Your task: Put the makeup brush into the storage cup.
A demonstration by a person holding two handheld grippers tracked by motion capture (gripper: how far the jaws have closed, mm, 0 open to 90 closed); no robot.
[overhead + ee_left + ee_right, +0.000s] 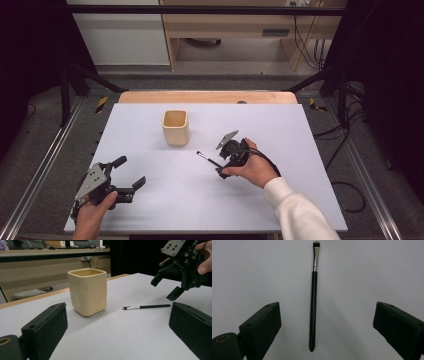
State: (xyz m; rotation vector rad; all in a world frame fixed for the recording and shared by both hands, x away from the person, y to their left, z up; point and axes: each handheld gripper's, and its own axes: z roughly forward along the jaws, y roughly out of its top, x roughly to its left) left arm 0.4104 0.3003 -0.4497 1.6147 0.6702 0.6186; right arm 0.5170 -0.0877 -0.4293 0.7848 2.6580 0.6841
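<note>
The left gripper (131, 172) is seen at the lower left of the high view, its jaws spread wide and holding nothing. Right of the middle, the right gripper (218, 159) is held just above a thin black brush (208, 159), jaws wide apart with the brush lying flat on the white table (280, 135) between them. Farther back, a cream cup (175, 127) is stood upright.

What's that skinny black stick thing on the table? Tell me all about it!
It is a small brush, the kind used for makeup or paint. It has a long, thin, glossy black handle, a shiny silver metal collar, and a short tuft of bristles, pale with a darker tip. It lies flat on the white table, a little to the right of the cream cup and apart from it. The right gripper hovers above its handle end, open, with one of the fingers on each side. Nothing touches the brush but the table.
</note>
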